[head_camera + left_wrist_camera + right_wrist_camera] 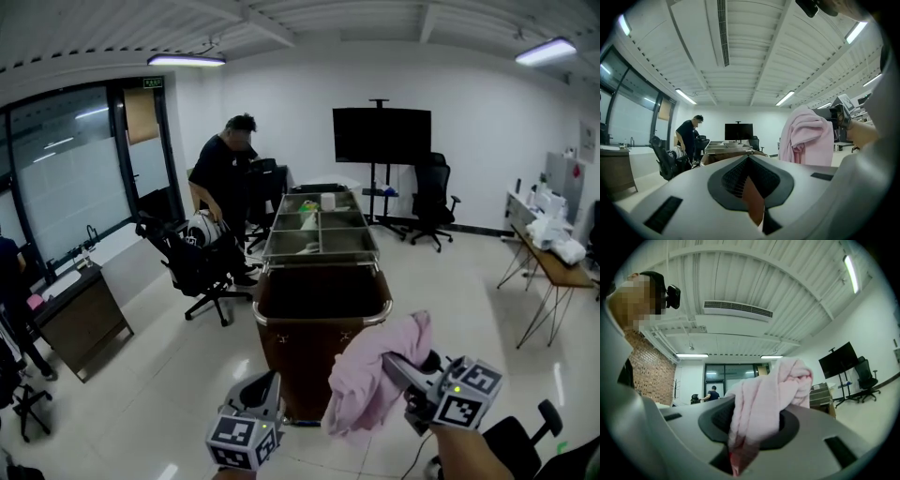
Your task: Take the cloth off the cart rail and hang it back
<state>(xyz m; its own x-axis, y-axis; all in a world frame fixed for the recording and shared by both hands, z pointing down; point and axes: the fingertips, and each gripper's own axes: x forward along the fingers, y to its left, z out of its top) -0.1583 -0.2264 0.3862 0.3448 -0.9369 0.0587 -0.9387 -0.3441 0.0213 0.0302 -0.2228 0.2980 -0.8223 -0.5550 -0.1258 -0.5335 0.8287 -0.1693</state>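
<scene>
Office room with a pale tiled floor, a TV (382, 134) on a stand at the back wall and a person (223, 173) bent over a desk way off in the distance. Parked in the middle is the brown cart (281, 361), straight ahead of both sets of jaws and a fair way past the tips.

So the pink cloth (373, 380) is clamped in the right gripper (392, 364). The jaws are closed on a fold of it, and the rest bunches up over the tips and hangs down below them. From the left gripper (271, 379) the cloth is off to the right side of its jaws, not touching. Those left jaws look pressed together with nothing in them.

The cart's chrome rail (323, 324) looks bare from here, so I'd say the "take it off" half is done. What's left, by my guess: bring the cloth forward to the rail, drape it over so it hangs evenly, then let go. The left gripper could help spread it, since right now it's one crumpled wad.
</scene>
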